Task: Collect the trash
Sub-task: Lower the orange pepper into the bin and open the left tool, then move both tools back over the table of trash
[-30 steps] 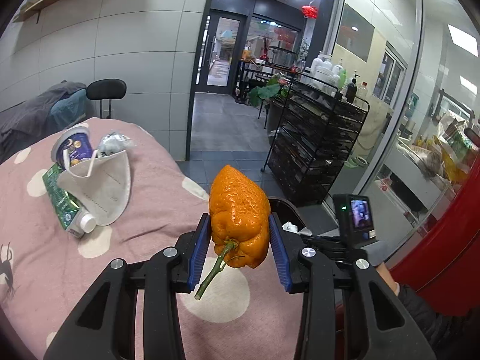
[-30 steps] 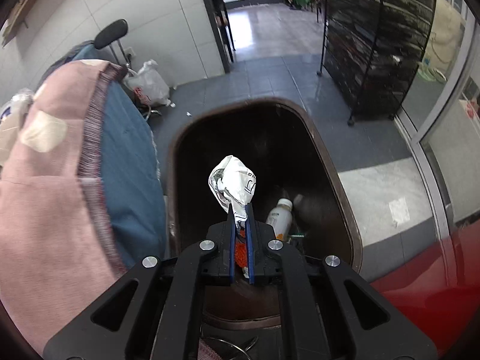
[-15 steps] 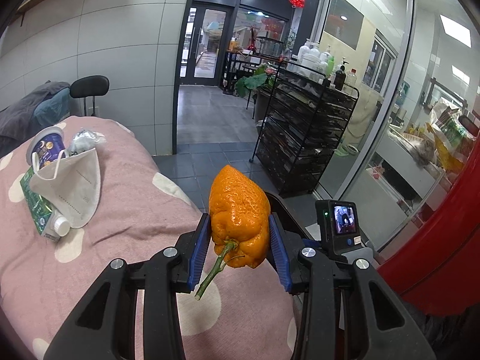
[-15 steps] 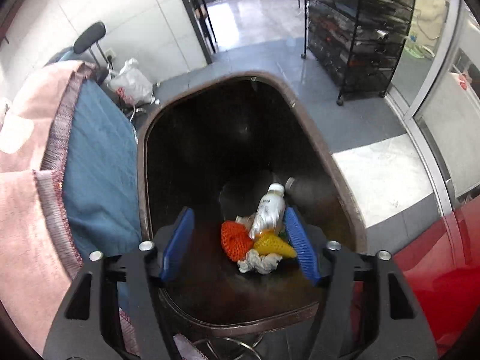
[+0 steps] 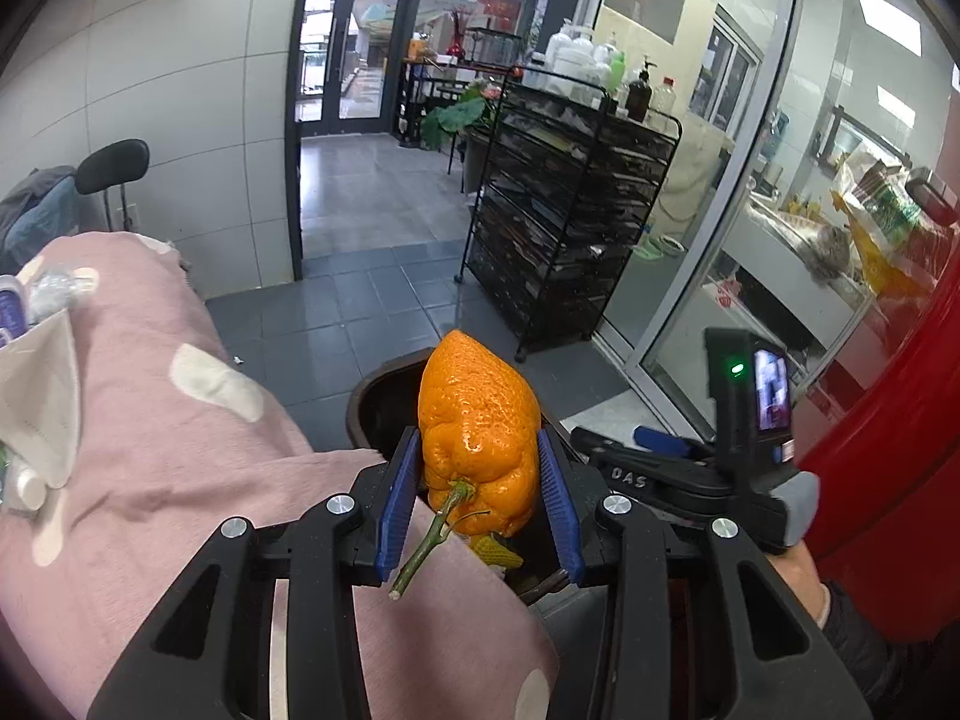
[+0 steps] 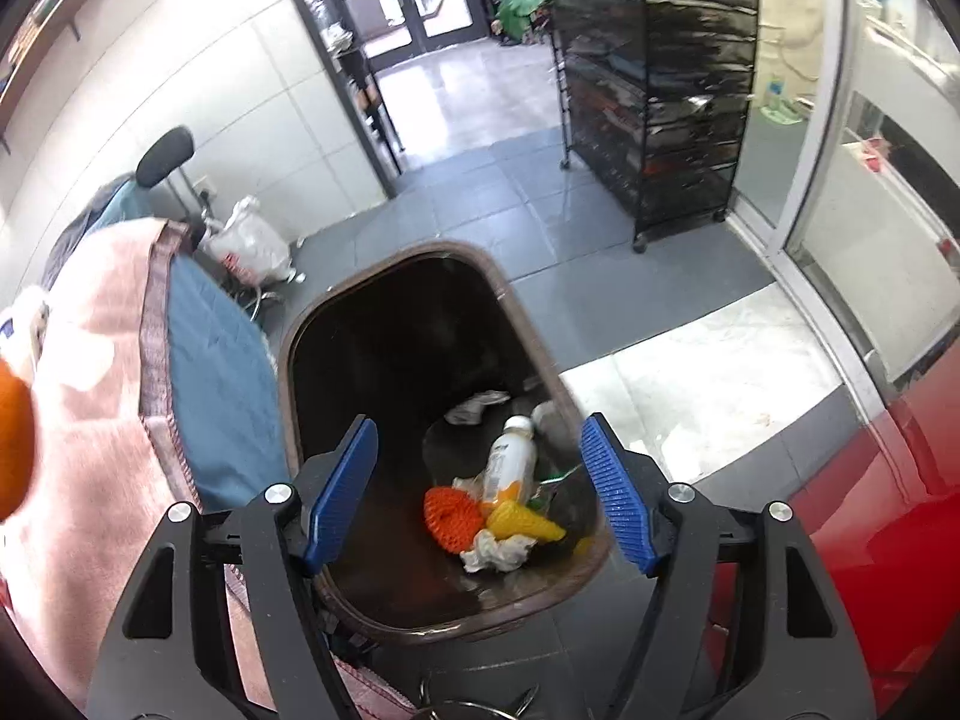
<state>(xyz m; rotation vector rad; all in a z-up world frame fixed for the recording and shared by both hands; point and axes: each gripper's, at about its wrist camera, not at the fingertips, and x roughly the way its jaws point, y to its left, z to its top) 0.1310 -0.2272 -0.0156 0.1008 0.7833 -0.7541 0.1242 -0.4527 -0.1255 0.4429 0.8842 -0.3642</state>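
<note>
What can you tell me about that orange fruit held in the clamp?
The orange fruit is lumpy and pear-shaped, with pebbled, glossy peel and a green stem angling down toward the camera. It stands tapered end up, pinched between the blue ribbed pads of the left gripper, above the pink blanket's edge, in front of the dark bin.

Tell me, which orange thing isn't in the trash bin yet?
The bumpy orange fruit, held between the left gripper's jaws. The orange net already lies at the bottom of the trash bin.
</note>
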